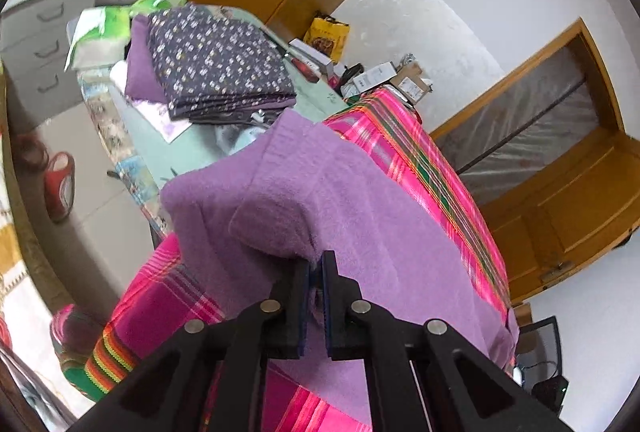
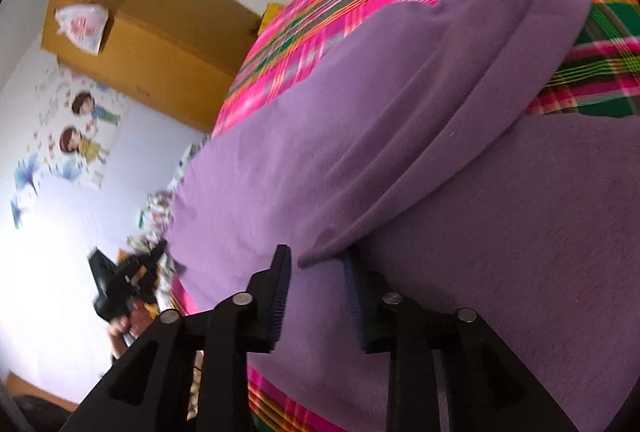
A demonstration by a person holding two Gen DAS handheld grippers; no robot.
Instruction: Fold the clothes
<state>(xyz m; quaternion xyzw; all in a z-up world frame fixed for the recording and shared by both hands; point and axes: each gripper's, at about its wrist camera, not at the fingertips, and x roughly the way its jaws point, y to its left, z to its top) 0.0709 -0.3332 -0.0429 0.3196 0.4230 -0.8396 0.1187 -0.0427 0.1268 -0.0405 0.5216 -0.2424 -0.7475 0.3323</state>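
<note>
- Black fingers of the left gripper (image 1: 316, 262) fill the lower centre of the left wrist view, pressed nearly together on a raised fold of the purple towel (image 1: 340, 200).
- From that pinch the towel spreads across the frame's middle, lying on a pink plaid cloth (image 1: 420, 152) that shows at its right edge and at lower left.
- Right gripper (image 2: 316, 260), in the right wrist view, stands with its jaws apart — a wide gap between the pads (image 2: 280, 296). A rolled edge of the towel (image 2: 360, 136) points into that gap; I cannot tell whether either pad touches it.
- Towel folds run from lower centre to upper right in that view, with the plaid cloth (image 2: 320, 16) along the top and at far right.
- At lower left of the right wrist view, blurred, a hand (image 2: 132, 320) holds the left gripper's black handle.
- Beyond the towel in the left wrist view, upper left of centre, sits a stack of folded clothes (image 1: 216, 64) — dark dotted fabric over purple.
- Farther left stands a grey drawer unit (image 1: 44, 40); a red slipper (image 1: 60, 184) lies on the floor at mid left.
- Wooden door (image 1: 560, 160) at far right, white wall behind.
</note>
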